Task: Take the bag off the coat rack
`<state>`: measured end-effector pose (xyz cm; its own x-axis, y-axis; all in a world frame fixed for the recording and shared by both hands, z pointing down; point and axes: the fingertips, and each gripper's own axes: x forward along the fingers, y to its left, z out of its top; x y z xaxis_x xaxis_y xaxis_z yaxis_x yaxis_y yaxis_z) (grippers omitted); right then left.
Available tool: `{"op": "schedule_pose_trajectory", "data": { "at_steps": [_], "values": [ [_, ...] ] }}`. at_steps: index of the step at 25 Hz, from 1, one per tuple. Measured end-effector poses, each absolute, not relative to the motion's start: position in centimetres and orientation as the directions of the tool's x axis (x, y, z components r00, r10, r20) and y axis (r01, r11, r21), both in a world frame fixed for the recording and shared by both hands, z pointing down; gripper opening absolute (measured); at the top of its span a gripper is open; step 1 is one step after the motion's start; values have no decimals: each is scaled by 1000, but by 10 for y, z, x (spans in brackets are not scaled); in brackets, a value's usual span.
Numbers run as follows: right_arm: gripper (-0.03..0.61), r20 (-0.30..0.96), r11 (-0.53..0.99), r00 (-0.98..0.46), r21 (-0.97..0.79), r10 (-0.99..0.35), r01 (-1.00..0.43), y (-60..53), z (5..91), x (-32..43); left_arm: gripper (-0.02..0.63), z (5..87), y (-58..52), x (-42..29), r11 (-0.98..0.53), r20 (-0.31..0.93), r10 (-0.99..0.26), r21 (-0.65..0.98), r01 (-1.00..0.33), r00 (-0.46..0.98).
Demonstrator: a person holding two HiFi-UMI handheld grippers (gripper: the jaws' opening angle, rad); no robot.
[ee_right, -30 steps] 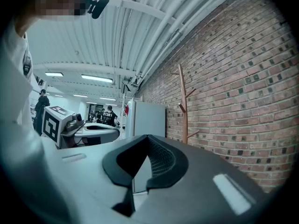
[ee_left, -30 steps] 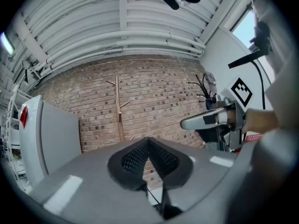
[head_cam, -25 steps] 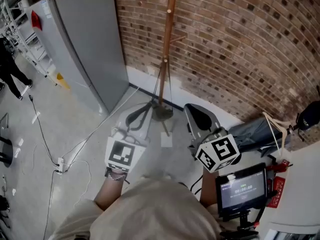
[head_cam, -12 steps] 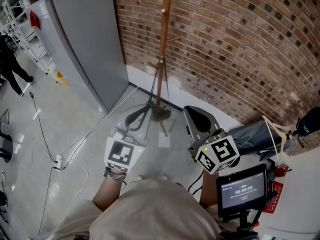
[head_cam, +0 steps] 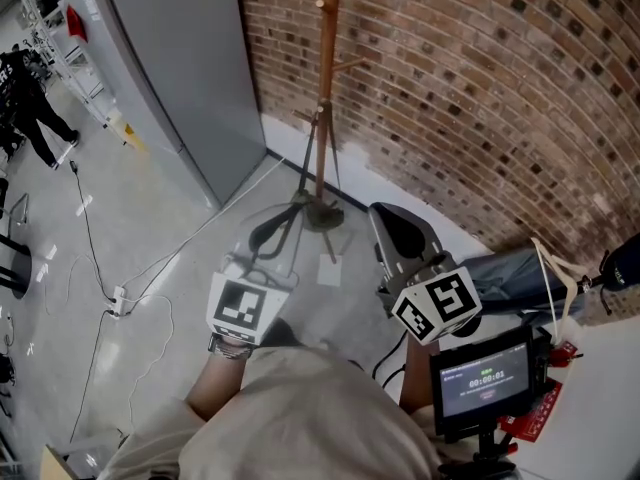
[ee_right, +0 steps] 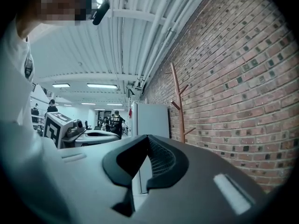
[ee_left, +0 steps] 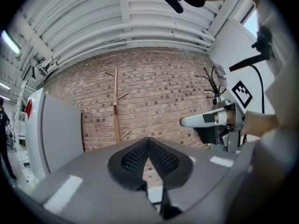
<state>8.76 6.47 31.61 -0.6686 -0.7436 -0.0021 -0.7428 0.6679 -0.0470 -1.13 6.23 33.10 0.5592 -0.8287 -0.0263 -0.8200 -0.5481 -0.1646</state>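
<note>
A wooden coat rack [head_cam: 325, 78] stands against the brick wall, straight ahead of both grippers; its pegs show bare in the left gripper view [ee_left: 115, 104] and the right gripper view [ee_right: 176, 101]. A grey-blue fabric thing with a pale strap [head_cam: 515, 271] lies low by the wall at the right. My left gripper [head_cam: 280, 230] is held at waist height, shut with nothing in it [ee_left: 149, 143]. Beside it my right gripper [head_cam: 400, 233] is also shut and empty [ee_right: 148, 141]. Both point toward the rack's base.
A tall grey cabinet [head_cam: 170, 78] stands left of the rack. Cables and a power strip [head_cam: 120, 303] run over the floor at the left. A small screen [head_cam: 485, 383] sits at lower right. People [head_cam: 30, 108] stand far left.
The head view has shifted a little, so the rack sits slightly differently in frame. Both grippers stay shut and in about the same place.
</note>
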Motion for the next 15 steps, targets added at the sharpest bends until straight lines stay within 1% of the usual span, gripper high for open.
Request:
{"op": "schedule_pose_trajectory", "data": {
  "at_steps": [5,8,12,15],
  "values": [
    [2,-1,666,-669,-84,-744,-741,56,319,98,0,325,56,-9,-524,-57,-844,-125,-842,534],
    [2,-2,672,-676,-109,-737,-732,49,325,102,0,332,48,-7,-524,-43,-845,-127,-842,532],
    [2,13,676,-680,-99,-733,-730,36,332,101,0,346,31,-2,-544,-3,-835,-143,-827,550],
    [2,15,660,-664,-94,-748,-745,20,334,103,0,349,14,1,-559,-6,-825,-137,-818,565]
  ]
}}
